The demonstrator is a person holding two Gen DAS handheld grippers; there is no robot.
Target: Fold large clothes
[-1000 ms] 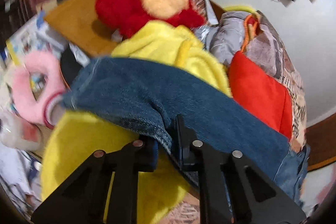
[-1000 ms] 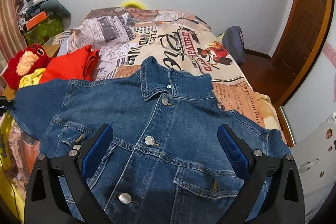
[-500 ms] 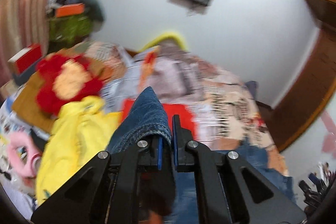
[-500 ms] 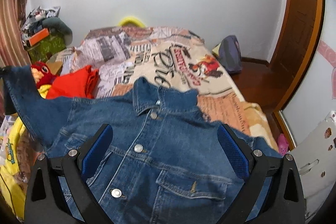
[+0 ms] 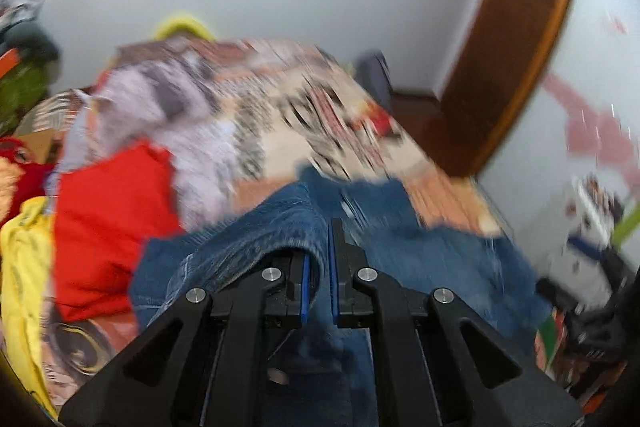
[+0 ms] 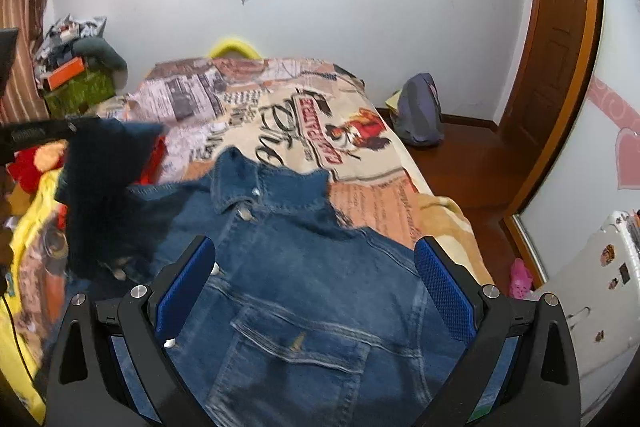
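Observation:
A blue denim jacket (image 6: pixel 304 267) lies front-up on the bed, collar toward the far wall. My left gripper (image 5: pixel 318 267) is shut on the jacket's sleeve (image 5: pixel 276 227) and holds it lifted over the jacket's body. In the right wrist view the raised sleeve (image 6: pixel 104 179) hangs at the left, with the left gripper (image 6: pixel 36 135) at its top. My right gripper (image 6: pixel 316 283) is open and empty, above the jacket's chest pocket.
The bed has a newspaper-print cover (image 6: pixel 280 115). A red garment (image 5: pixel 108 219) and a yellow one (image 5: pixel 24 267) lie to the left, beside a red plush toy (image 6: pixel 28 163). A grey bag (image 6: pixel 420 115) sits on the floor by the wooden door (image 6: pixel 556 39).
My left gripper has lifted the sleeve from the left side and swung it right, over the jacket's body. The right gripper has stayed open, rising slightly.

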